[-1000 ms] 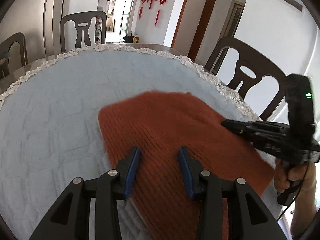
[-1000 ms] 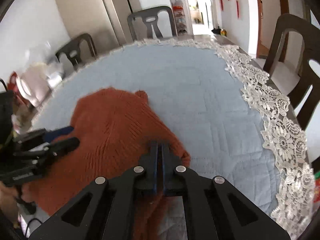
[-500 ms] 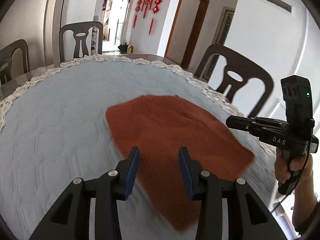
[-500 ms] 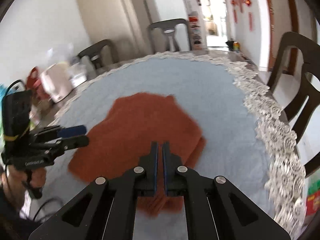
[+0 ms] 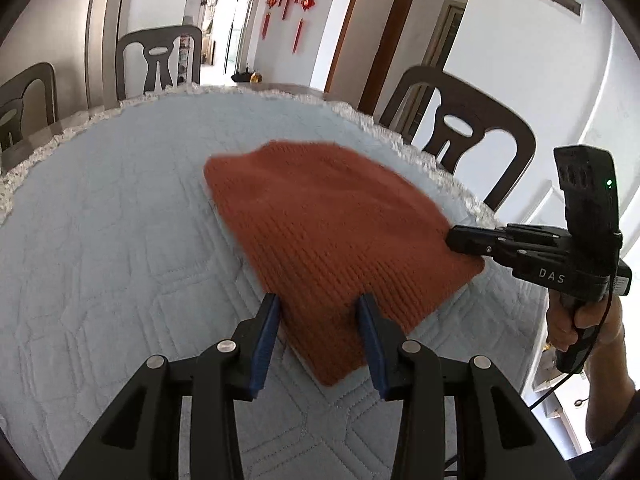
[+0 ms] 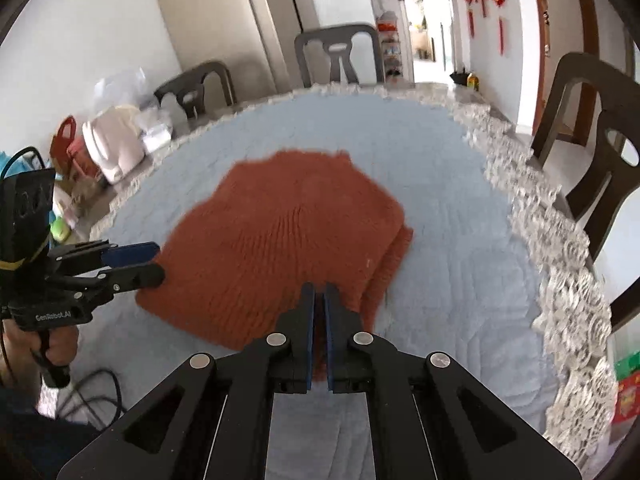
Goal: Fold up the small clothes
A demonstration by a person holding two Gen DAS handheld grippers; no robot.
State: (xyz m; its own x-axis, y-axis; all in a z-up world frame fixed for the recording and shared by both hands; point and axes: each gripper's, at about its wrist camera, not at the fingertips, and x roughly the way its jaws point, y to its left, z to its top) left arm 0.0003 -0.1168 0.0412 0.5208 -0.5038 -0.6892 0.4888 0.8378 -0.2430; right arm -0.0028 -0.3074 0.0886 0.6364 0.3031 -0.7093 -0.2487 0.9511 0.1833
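Observation:
A folded rust-orange knit garment (image 5: 324,236) lies on the pale blue quilted table cover (image 5: 100,264); it also shows in the right wrist view (image 6: 280,240). My left gripper (image 5: 320,300) is open, its blue-padded fingers astride the garment's near corner just above the cloth. My right gripper (image 6: 319,290) is shut, its tips over the garment's near edge; whether cloth is pinched between them I cannot tell. In the left wrist view the right gripper (image 5: 454,240) touches the garment's right edge. In the right wrist view the left gripper (image 6: 154,262) sits at the garment's left edge.
White lace trim (image 6: 560,240) runs along the table's edge. Dark chairs (image 5: 460,128) stand around the table. Bags and a pink appliance (image 6: 112,140) sit at the far left. A cable (image 6: 96,388) hangs below the left hand.
Both grippers have drawn back toward the garment's near edges. The garment now lies flatter and farther out in front of both cameras. The right gripper stayed shut, the left stayed open.

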